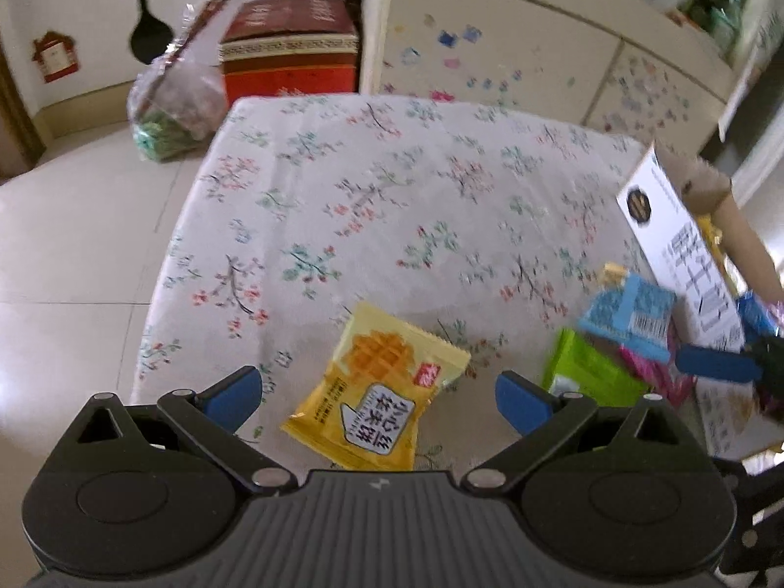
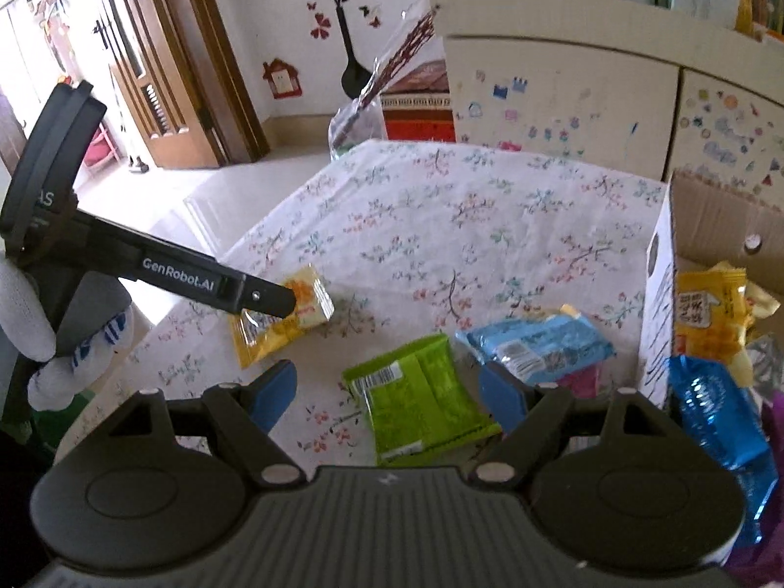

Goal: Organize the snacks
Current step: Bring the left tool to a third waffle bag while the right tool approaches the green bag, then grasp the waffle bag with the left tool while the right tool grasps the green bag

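A yellow waffle snack packet [image 1: 377, 392] lies on the floral tablecloth [image 1: 392, 196], between the fingers of my open left gripper [image 1: 377, 397], which hovers just above it. It also shows in the right wrist view [image 2: 284, 318], partly behind the left gripper's arm. My right gripper [image 2: 387, 397] is open over a green packet [image 2: 421, 402], also in the left wrist view [image 1: 588, 372]. A light blue packet [image 2: 534, 343] lies on a pink one [image 2: 578, 377] beside the cardboard box [image 2: 656, 323]. The box holds a yellow packet [image 2: 710, 313] and a blue packet [image 2: 720, 416].
The table's left edge [image 1: 161, 294] drops to a tiled floor. A cabinet [image 1: 539, 49] stands behind the table, with a red box [image 1: 289, 44] and a plastic bag [image 1: 171, 108] on the floor. The box's white flap [image 1: 681, 250] stands upright at the right.
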